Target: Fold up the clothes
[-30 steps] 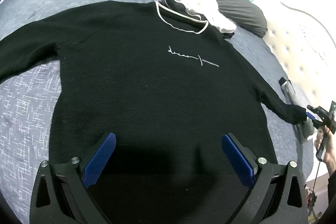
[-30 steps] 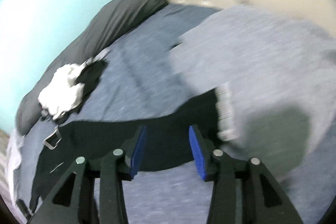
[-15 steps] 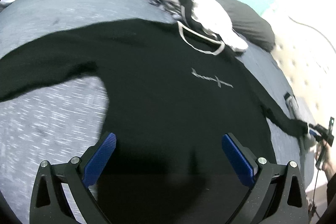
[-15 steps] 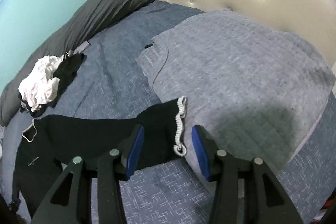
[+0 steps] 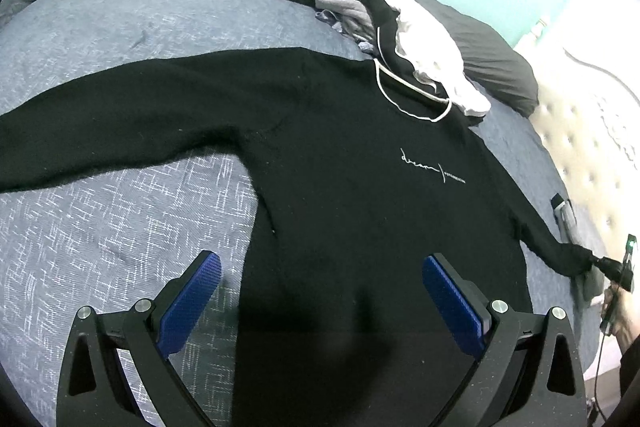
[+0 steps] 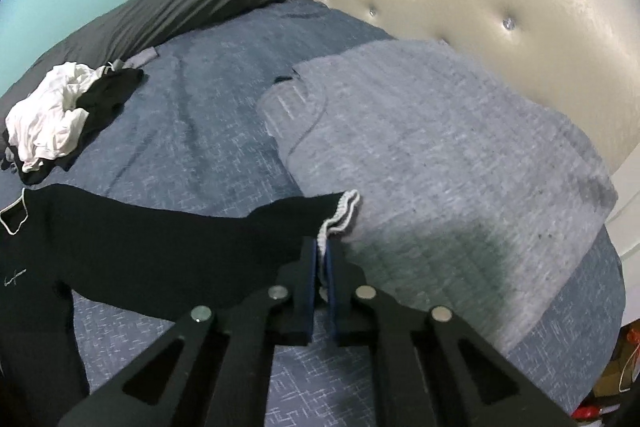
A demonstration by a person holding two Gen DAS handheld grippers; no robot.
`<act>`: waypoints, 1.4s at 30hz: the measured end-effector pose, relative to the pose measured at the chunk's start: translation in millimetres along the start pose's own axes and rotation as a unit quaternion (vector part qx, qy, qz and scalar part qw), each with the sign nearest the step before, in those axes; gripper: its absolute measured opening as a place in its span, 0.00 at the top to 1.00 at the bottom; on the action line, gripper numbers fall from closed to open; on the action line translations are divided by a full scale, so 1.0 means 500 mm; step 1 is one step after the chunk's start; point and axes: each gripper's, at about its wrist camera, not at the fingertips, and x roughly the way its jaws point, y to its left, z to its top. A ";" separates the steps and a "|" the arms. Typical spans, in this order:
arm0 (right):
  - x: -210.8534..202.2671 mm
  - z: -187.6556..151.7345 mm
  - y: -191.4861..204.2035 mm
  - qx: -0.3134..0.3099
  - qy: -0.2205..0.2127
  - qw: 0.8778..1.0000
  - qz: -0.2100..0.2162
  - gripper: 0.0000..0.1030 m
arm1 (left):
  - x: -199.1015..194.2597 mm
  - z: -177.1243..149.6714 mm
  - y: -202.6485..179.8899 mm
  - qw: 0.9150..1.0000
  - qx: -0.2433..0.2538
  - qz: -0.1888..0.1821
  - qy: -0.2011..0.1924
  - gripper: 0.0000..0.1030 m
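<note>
Black sweater (image 5: pixel 360 195) spread flat on bed (image 5: pixel 100 227), collar toward pillows, sleeves outstretched sideways. Right gripper (image 6: pixel 322 259) clamped on sleeve cuff (image 6: pixel 340 215); left gripper (image 5: pixel 320 307) wide, over hem.

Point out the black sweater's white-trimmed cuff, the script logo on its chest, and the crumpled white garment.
white-trimmed cuff (image 6: pixel 340 217), right wrist view, on the ribbed white edge just ahead of the shut fingers.
script logo (image 5: pixel 432 171), left wrist view, on the white lettering.
crumpled white garment (image 6: pixel 48 123), right wrist view, on its bunched middle.
</note>
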 end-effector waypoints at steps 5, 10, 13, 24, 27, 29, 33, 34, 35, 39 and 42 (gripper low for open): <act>-0.041 0.009 0.015 0.002 -0.026 0.999 0.045 0.96 | -0.006 0.001 0.015 1.000 -0.009 0.005 -0.003 0.00; -0.082 0.024 0.061 -0.007 -0.043 0.994 0.105 0.96 | -0.023 0.003 0.038 1.000 -0.018 0.014 -0.009 0.00; -0.102 0.035 0.090 -0.006 -0.049 0.990 0.129 0.97 | -0.035 0.003 0.051 0.999 -0.024 0.015 -0.013 0.00; -0.220 0.067 0.266 -0.052 -0.078 0.971 0.222 0.97 | -0.085 -0.010 0.099 0.999 -0.029 0.024 -0.022 0.00; -0.262 0.068 0.338 -0.074 -0.084 0.960 0.256 0.97 | -0.099 -0.016 0.120 0.999 -0.034 0.027 -0.024 0.00; -0.290 0.065 0.389 -0.091 -0.087 0.951 0.281 0.97 | -0.108 -0.021 0.134 0.999 -0.038 0.030 -0.024 0.00; -0.354 0.042 0.501 -0.129 -0.084 0.928 0.341 0.97 | -0.125 -0.027 0.155 0.998 -0.048 0.032 -0.028 0.00; -0.368 0.033 0.530 -0.139 -0.081 0.921 0.355 0.97 | -0.129 -0.029 0.159 0.998 -0.050 0.031 -0.030 0.00; -0.381 0.020 0.560 -0.149 -0.075 0.914 0.370 0.97 | -0.133 -0.030 0.163 0.998 -0.052 0.030 -0.031 0.00; -0.424 -0.037 0.681 -0.191 -0.048 0.883 0.426 0.97 | -0.149 -0.030 0.172 0.997 -0.056 0.023 -0.037 0.00; -0.428 -0.100 0.759 -0.221 -0.015 0.863 0.455 0.97 | -0.159 -0.029 0.174 0.997 -0.057 0.020 -0.041 0.00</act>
